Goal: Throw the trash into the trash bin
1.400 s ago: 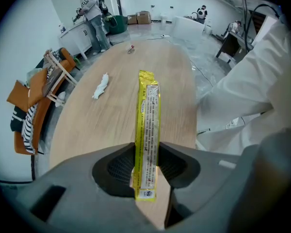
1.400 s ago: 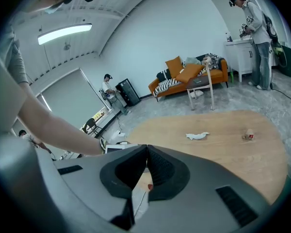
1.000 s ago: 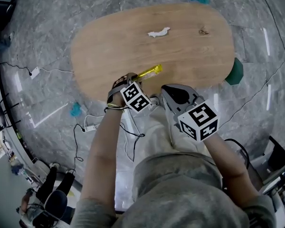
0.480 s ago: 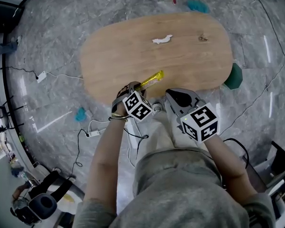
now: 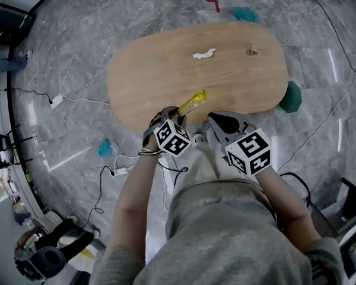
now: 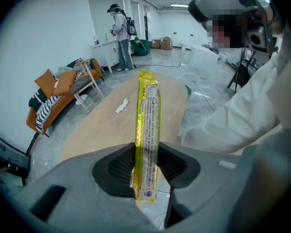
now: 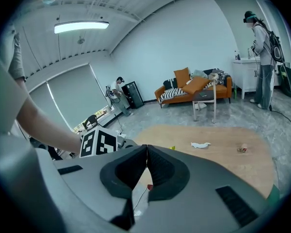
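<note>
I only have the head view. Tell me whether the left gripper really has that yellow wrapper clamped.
Observer: Yes. The left gripper view shows the left gripper shut on the yellow wrapper near its lower end, and most of it sticks out beyond.
Operator: Now report the right gripper.
Observer: The right gripper is shut, jaws together, with nothing between them.
Operator: Tell me what stands beyond the table.
Observer: Past the table there is an orange sofa against the wall.
</note>
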### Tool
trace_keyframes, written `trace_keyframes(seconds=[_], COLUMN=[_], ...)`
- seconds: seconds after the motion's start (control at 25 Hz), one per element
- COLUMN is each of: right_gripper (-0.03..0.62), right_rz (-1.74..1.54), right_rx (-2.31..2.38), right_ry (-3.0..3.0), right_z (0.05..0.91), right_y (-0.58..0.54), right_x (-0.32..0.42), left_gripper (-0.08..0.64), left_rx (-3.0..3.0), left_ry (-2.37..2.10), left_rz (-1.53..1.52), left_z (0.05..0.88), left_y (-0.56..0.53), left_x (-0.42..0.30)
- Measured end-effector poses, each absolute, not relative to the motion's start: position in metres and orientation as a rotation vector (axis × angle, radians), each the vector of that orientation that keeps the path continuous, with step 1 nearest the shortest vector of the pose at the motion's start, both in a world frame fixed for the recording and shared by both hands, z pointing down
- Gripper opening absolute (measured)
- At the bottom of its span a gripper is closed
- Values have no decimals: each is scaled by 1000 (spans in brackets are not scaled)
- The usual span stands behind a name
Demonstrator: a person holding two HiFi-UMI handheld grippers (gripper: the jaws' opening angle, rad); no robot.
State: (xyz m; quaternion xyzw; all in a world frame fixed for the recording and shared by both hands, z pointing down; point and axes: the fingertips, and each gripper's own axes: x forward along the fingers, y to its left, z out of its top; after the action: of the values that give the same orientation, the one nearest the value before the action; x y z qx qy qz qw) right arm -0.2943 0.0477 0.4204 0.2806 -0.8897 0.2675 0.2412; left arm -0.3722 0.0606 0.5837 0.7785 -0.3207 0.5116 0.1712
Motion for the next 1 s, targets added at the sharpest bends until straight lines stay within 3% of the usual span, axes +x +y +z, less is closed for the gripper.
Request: trace_keyframes(seconds=[1.0], right_gripper=[9], right_rz=[654], right_rx=[861], right_ry=[-2446], right_z=[384], right_y=[82], right_x=[-279], left_gripper=[144], left_rx=[2326], left_ry=[-1120], left_rz=[1089], left_z=[484], left_y=[91], left_x=[-359])
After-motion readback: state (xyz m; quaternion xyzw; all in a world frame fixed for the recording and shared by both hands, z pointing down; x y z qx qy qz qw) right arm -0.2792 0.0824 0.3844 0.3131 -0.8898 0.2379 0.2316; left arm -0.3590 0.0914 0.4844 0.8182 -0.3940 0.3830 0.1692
